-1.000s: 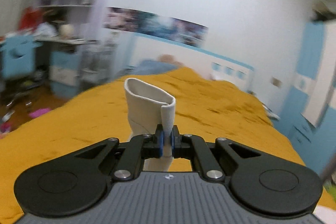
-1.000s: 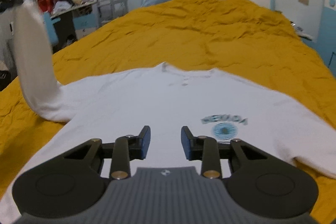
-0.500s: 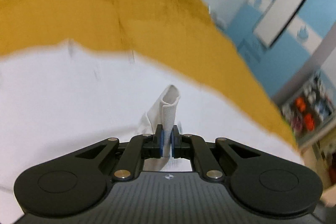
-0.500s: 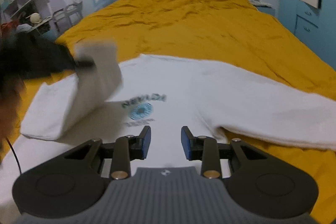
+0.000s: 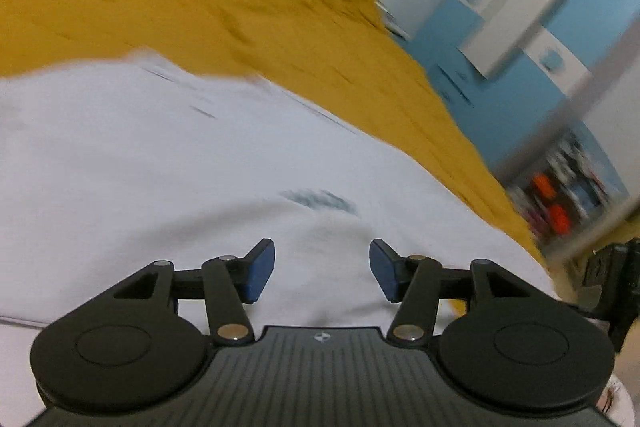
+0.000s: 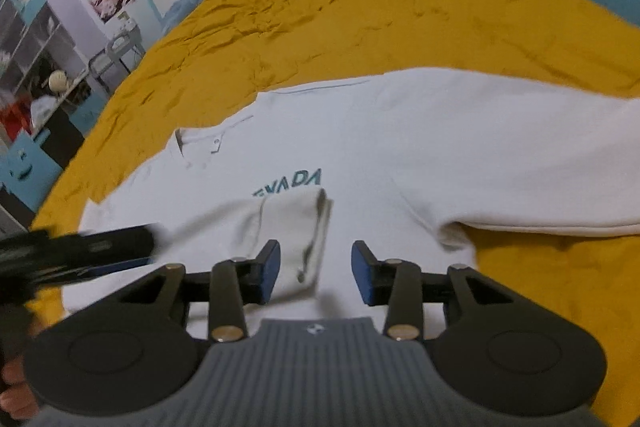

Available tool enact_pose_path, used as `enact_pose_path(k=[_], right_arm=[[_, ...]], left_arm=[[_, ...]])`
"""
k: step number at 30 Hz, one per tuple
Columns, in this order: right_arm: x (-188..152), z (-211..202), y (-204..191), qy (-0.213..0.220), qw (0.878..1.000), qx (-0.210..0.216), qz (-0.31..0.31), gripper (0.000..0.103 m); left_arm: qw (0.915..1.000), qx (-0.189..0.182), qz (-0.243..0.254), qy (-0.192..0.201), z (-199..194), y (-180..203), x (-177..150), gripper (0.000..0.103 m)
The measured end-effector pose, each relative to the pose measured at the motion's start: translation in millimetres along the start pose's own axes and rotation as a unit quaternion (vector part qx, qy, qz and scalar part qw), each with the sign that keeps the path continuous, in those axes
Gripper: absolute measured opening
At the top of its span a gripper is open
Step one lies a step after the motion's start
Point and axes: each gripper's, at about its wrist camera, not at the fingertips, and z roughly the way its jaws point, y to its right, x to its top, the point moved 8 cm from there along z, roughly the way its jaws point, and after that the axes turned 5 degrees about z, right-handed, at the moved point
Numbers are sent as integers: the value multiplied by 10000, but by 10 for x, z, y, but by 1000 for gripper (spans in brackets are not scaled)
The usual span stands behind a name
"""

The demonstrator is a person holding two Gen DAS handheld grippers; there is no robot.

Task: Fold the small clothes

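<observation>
The folded sleeve covers the first letters of the white shirt's print, leaving "EVADA". The other sleeve runs off the right edge. The left gripper is a dark blur; in its own view the print smears unreadably.

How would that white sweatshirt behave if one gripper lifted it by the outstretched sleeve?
Probably floppy: the white sweatshirt lies limp on the yellow bedspread, and its folded sleeve drapes flat over the chest. The outstretched sleeve would likely sag and drag the body along.
</observation>
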Motion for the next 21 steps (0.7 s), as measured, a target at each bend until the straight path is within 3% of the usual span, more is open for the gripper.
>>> enact_pose_path(k=[5, 7, 9, 11, 15, 21], right_arm=[[109, 432, -55, -256, 9991, 5, 340, 36], [118, 613, -64, -341, 9988, -133, 319, 36], [96, 769, -75, -448, 9981, -298, 317, 29], [105, 812, -179, -415, 9985, -283, 199, 3], [277, 672, -551, -46, 9987, -289, -419, 1], [809, 263, -1220, 656, 9926, 69, -1017, 1]], left_arm=[[9913, 1071, -512, 572, -657, -1059, 66, 64], [9828, 1530, -813, 643, -893, -1500, 0, 64], [9757, 1857, -1003, 586, -1058, -1834, -118, 64], [9745, 1918, -1061, 476, -1131, -2007, -226, 64], [9799, 1763, -930, 92, -1136, -2092, -432, 64], [9821, 1720, -731, -233, -891, -1994, -583, 64]])
